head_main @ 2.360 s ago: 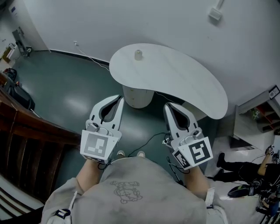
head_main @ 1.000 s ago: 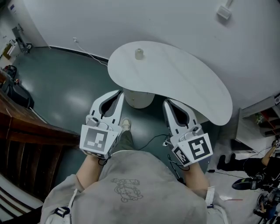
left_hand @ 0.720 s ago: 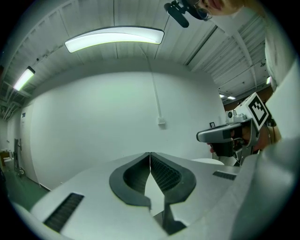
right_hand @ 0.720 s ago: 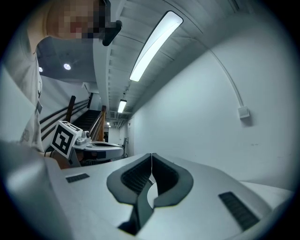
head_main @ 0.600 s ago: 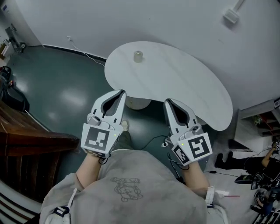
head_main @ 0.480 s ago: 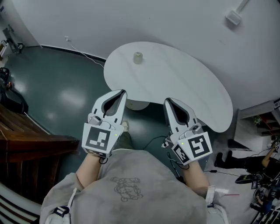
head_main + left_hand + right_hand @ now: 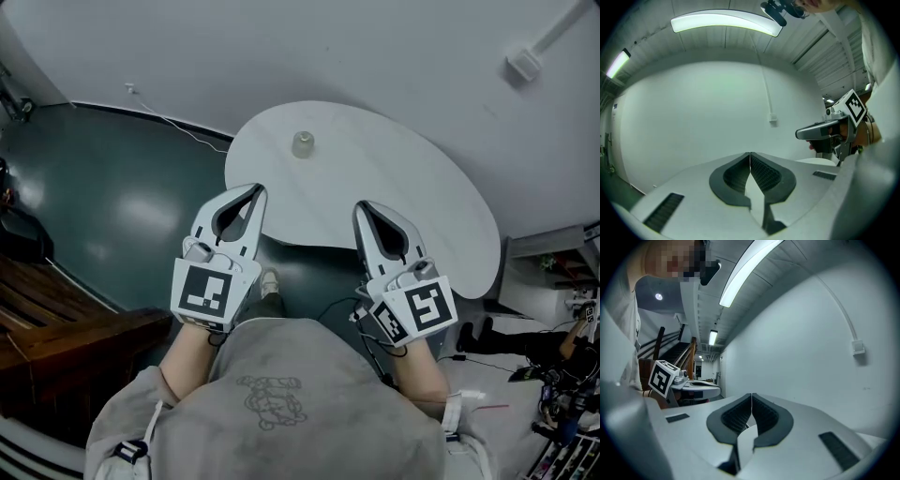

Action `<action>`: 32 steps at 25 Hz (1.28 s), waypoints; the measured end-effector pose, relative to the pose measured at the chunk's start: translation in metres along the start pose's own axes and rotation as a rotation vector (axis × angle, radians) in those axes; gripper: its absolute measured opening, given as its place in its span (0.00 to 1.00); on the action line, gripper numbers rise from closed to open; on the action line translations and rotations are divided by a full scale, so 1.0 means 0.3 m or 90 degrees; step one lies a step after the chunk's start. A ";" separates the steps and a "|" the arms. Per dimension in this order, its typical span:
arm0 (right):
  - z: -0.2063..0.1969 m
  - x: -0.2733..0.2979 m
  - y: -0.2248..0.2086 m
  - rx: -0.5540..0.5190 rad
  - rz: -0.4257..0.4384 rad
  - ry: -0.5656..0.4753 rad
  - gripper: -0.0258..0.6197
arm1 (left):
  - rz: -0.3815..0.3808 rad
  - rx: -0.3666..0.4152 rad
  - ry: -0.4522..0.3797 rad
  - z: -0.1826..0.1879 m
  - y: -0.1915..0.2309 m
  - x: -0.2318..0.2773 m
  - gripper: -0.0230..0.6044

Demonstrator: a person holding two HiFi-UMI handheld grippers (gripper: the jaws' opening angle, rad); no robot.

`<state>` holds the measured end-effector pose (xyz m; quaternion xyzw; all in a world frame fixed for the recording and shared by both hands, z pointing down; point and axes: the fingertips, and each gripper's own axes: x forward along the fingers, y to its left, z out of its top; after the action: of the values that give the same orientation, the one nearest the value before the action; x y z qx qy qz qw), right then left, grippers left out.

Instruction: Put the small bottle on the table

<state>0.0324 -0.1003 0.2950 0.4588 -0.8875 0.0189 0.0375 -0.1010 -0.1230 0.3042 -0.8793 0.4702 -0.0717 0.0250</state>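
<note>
I hold the left gripper (image 7: 254,191) and right gripper (image 7: 363,207) near the bench (image 7: 403,202) edge, jaws together and empty; the small bottle (image 7: 303,143) stands at the far side, so I should open one before reaching.

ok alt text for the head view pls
Seen from above, a person holds the left gripper and right gripper, both shut and empty, at the near edge of a white curved table. A small bottle stands upright on the table's far side, clear of both grippers.
</note>
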 end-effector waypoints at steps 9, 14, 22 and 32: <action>0.031 0.203 -0.044 -0.011 -0.036 -0.004 0.09 | -0.015 -0.004 -0.008 -0.005 0.201 0.110 0.07; 0.044 0.244 -0.093 -0.010 -0.051 -0.003 0.09 | -0.024 -0.014 -0.021 0.004 0.233 0.160 0.07; 0.042 0.293 -0.213 0.005 -0.046 -0.009 0.09 | -0.015 -0.001 -0.003 0.019 0.230 0.265 0.07; 0.048 0.326 -0.349 0.003 -0.012 -0.010 0.09 | 0.014 0.006 -0.003 0.047 0.198 0.384 0.07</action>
<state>0.0607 -0.2415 0.2887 0.4677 -0.8833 0.0170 0.0294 -0.0849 -0.2521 0.2953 -0.8741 0.4795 -0.0712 0.0312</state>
